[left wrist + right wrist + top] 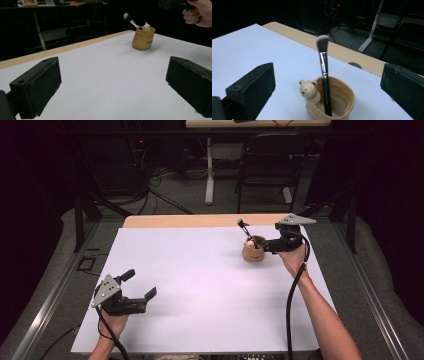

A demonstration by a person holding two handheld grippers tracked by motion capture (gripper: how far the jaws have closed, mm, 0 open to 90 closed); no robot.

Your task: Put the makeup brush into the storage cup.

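Nearest, the left gripper is held low over the white table sheet, its jaws spread with nothing between them. Farther off, toward the right, the right gripper is held just beside the tan bear cup — jaws spread wide, gripping nothing. A makeup brush is stood in the cup, bristles up — leaning slightly.

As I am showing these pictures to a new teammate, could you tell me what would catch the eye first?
A tan bear cup stands on the white table near its far right, with a makeup brush leaning in it, bristles up. The right tool sits open beside the cup, touching neither. The left tool is open at the near left.
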